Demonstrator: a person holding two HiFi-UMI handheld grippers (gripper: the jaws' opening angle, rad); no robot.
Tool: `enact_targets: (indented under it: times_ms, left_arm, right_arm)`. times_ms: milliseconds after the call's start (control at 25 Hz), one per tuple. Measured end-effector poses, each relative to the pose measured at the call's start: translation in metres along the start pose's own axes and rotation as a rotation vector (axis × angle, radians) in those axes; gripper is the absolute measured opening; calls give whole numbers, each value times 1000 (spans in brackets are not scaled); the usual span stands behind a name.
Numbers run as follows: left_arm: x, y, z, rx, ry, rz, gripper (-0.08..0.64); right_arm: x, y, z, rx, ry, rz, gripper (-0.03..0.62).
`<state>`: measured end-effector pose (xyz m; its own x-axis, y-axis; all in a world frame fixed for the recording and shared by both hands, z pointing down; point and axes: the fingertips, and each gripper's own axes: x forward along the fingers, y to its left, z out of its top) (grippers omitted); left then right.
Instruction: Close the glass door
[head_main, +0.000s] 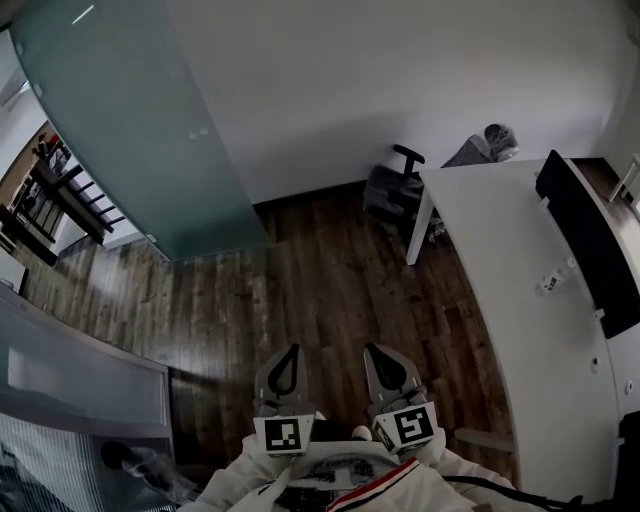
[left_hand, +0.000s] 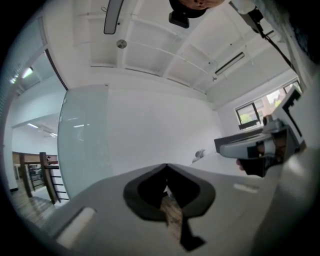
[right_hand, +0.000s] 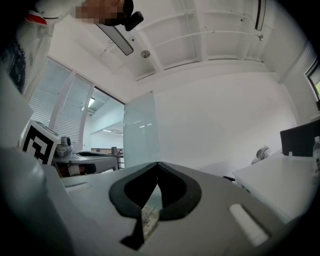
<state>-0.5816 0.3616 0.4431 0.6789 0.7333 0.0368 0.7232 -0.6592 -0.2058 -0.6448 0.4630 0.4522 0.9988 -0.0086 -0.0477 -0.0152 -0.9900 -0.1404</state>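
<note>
There is one glass door (head_main: 120, 130) here, a single frosted, greenish pane at the far left of the room. It stands upright with its long axis vertical, its broad face flat against the white wall (head_main: 400, 90) and its bottom edge running along the wooden floor (head_main: 330, 290). Left of the pane an opening shows a dark railing (head_main: 60, 195) beyond. The person holds two grippers low and close to the body, side by side and level, both pointing across the bare floor toward the far wall. The left gripper (head_main: 290, 350) has its jaws pressed together at the tips with nothing between them. The right gripper (head_main: 376, 350) is the same, tips meeting and pinching nothing. Both are well apart from the door, which lies ahead and to their left. On the right stands one white table (head_main: 500, 300) with one dark monitor (head_main: 590, 240) on it. One black office chair (head_main: 395, 190) sits at the table's far end.
</note>
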Motion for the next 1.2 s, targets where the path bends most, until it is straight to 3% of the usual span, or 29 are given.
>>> enact_targets:
  times_ms: [240,440,720,1200]
  left_arm:
    - [5,46,-10,6,7,108,3]
    - [18,98,-32,-34,27,177,3]
    - [74,168,-41,-10,0,167,3]
    - [151,309,-82,-1,42,163,3]
  right_arm:
    - [48,15,-10,-23,-7,91,5]
    - [100,33,-18,-38,14,136,5]
    - [188,48,-29,-65,66,146,5]
    - [350,93,-56,-62,114,164,5]
